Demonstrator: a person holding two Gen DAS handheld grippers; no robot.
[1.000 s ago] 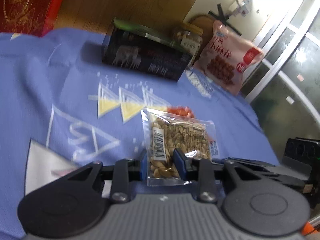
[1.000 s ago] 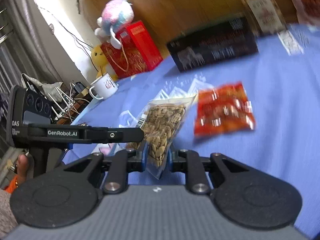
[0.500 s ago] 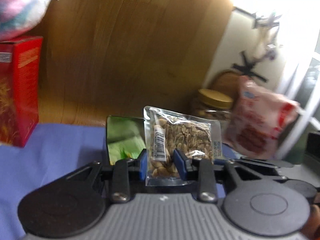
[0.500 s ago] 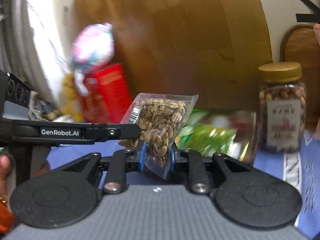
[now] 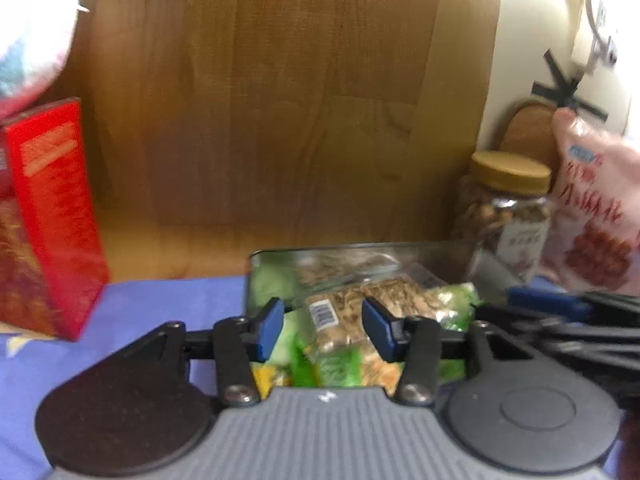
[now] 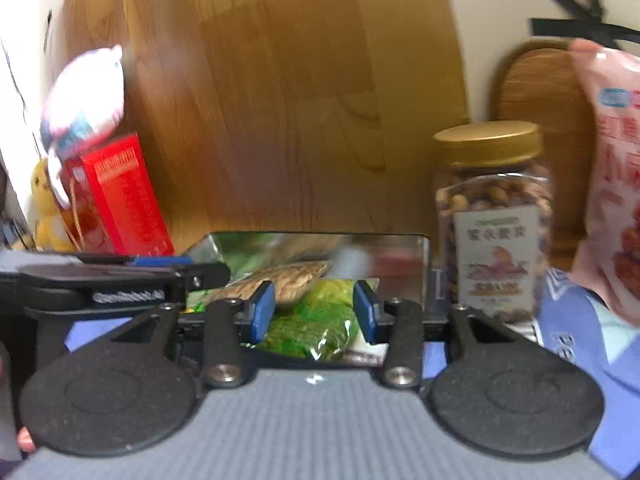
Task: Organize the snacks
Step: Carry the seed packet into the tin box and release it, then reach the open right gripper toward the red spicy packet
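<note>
Below open hand-held grippers, nut packet.

Your left gripper and right gripper share blue pads, black linkage arms with silver screws, round black discs, ribbed grey bodies

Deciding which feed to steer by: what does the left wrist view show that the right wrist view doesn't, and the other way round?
Only the left wrist view shows the barcode end of the seed packet lying between the open left tongs, and the black tape cross on the wall.

Only the right wrist view shows a yellow plush toy by the red box, and a green packet between the open right tongs.

Both show the open tin box of snacks, the gold-lidded nut jar, the pink bag and the blue cloth.
</note>
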